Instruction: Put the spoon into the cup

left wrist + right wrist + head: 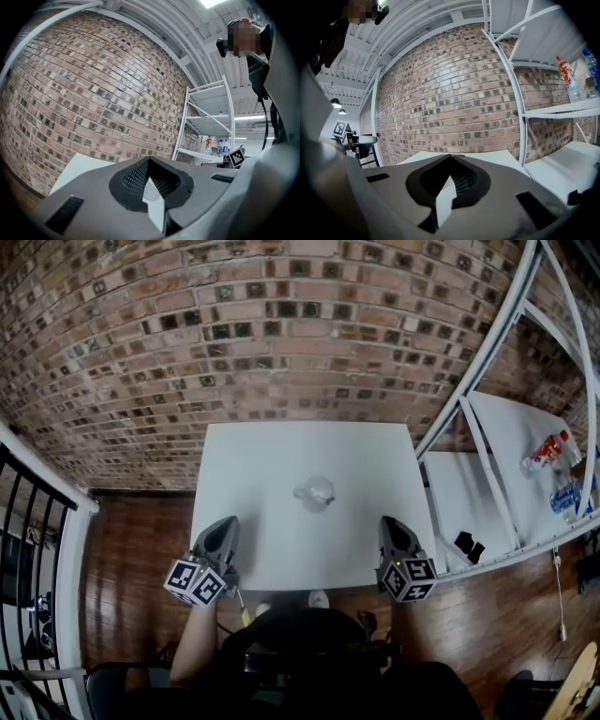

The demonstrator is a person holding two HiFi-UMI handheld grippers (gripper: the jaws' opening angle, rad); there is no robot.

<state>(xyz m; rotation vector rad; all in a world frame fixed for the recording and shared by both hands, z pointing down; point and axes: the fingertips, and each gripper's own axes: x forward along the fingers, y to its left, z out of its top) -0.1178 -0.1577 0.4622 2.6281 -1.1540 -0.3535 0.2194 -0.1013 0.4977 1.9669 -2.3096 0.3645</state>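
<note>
Backdrop: red-brown brick wall (281,334), dark wooden floor (131,559), white metal shelf rack (469,427) to the right.
Bench: plain white rectangular bench (272,456) against the wall, nearly bare.
Cup: small clear see-through cup (314,493), upright near mid-bench, well apart from both claws.
Spoon: no view shows it clearly. A pale shape at the cup could be it, but it is too small to tell if it is in or beside the cup.
Left claw: grey left claw (228,523) at the near bench edge, jaws together, nothing held.
Right claw: grey right claw (393,521) at the near edge, jaws fully together, nothing held.
Progress: neither claw carries a spoon. Likely either not begun or already done, and I cannot settle which.
Left to do: if the spoon is outside the cup, all of it: find, grasp, carry, drop in.
</note>
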